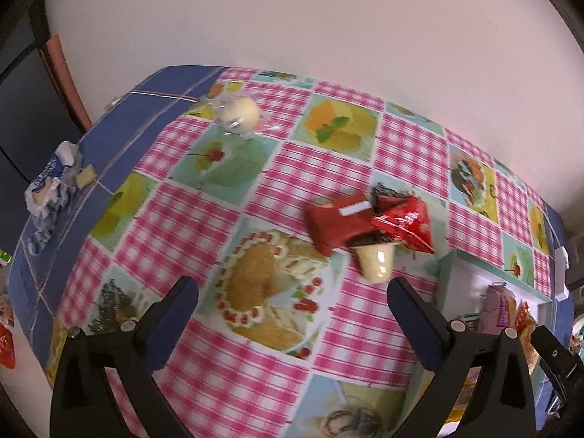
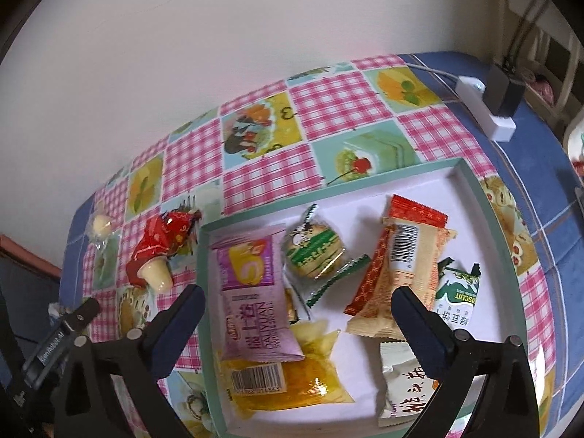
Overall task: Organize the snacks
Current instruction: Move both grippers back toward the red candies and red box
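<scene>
My left gripper [image 1: 292, 292] is open and empty above the checked tablecloth. Ahead of it lie a red snack packet [image 1: 337, 224], a second red packet [image 1: 405, 222] and a cream pudding cup [image 1: 376, 261] in one heap. A round wrapped sweet [image 1: 241, 113] lies at the far left. My right gripper [image 2: 299, 301] is open and empty over the white tray [image 2: 474, 197]. The tray holds several snacks: a purple swiss roll packet [image 2: 252, 292], a green round biscuit [image 2: 314, 252], an orange wafer packet [image 2: 405, 262] and a yellow bag [image 2: 292, 379].
A crumpled blue-and-white wrapper [image 1: 51, 186] lies at the table's left edge. A white power strip with a black plug [image 2: 489, 102] sits at the far right corner. The wall stands right behind the table. The left gripper also shows at the right wrist view's left edge [image 2: 54, 339].
</scene>
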The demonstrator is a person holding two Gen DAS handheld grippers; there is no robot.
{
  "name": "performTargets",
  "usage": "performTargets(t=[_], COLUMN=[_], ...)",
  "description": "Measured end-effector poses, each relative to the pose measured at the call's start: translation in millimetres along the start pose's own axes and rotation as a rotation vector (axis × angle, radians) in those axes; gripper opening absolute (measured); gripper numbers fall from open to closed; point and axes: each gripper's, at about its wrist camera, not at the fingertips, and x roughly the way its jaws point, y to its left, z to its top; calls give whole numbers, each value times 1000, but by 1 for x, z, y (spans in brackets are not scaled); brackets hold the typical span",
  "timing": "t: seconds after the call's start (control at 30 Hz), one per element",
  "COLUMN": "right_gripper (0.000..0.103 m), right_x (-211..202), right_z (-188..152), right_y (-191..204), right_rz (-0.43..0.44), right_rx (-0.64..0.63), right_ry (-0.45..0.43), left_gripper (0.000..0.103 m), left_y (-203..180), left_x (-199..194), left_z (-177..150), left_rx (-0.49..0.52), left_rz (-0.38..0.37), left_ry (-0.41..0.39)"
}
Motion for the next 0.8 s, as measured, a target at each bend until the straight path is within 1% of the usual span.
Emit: performTargets(t=[0.13,0.23,0.37,0.63,0.8], right_gripper=[103,103,103,103,102], right_x=[-4,-6,-5,3,9], right_z=[-2,-4,-8,-17,-22], right_y=[13,27,47,86,103], right_rz=[39,66,74,107,119], right_rx=[-31,-64,-114,-166,-185], right_ry=[-30,-47,-50,-29,-13], left_gripper=[103,103,103,103,103], left_y=[24,43,64,101,122], left_x=[-4,-9,-13,-6,7], left_z=[6,10,14,22,27], left_rx=[-41,-68,-74,-106,-153], left_rz=[1,22,60,62,39], left_ry=[-7,-24,-30,0,39])
